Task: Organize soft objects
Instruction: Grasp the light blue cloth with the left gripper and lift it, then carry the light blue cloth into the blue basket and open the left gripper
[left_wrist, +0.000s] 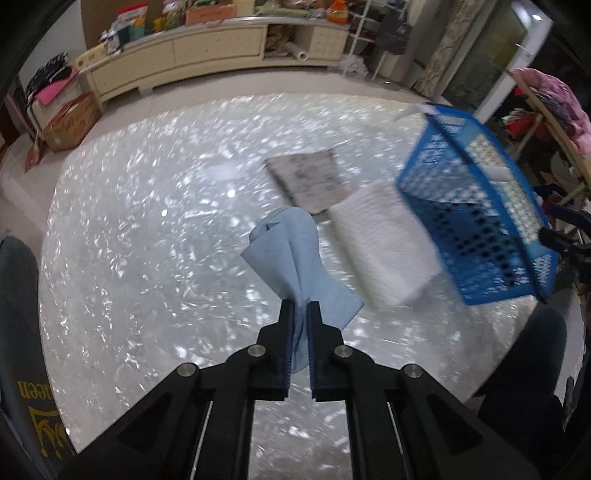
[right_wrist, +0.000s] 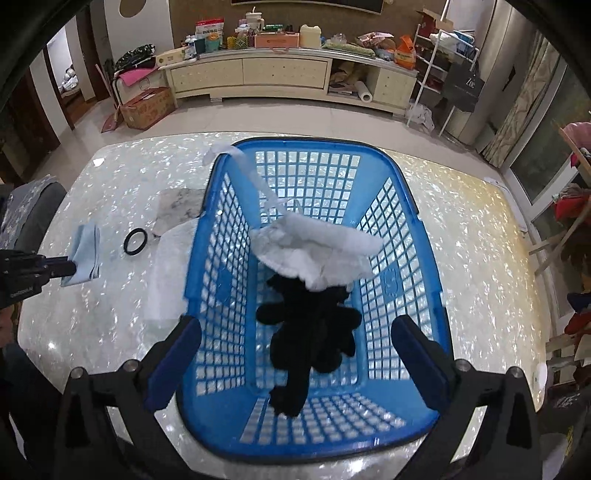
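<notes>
So the left tongs (left_wrist: 299, 314) are clamped tight on a light blue cloth (left_wrist: 291, 254), which bunches up between the pads and fans out past the tips, lifted clear of the shiny marble-look counter (left_wrist: 129, 240). Just beyond it on the counter lies a folded white towel (left_wrist: 384, 243), right up against the blue basket (left_wrist: 476, 229), with a grey patterned cloth (left_wrist: 310, 177) behind that. The right tongs (right_wrist: 295, 354) are spread wide with nothing gripped, hanging over the basket's near end. Inside it there's a black plush toy (right_wrist: 314, 332) and a white fluffy piece (right_wrist: 317, 251) draped above it. A black ring (right_wrist: 135, 241) sits on the counter near the blue cloth.
</notes>
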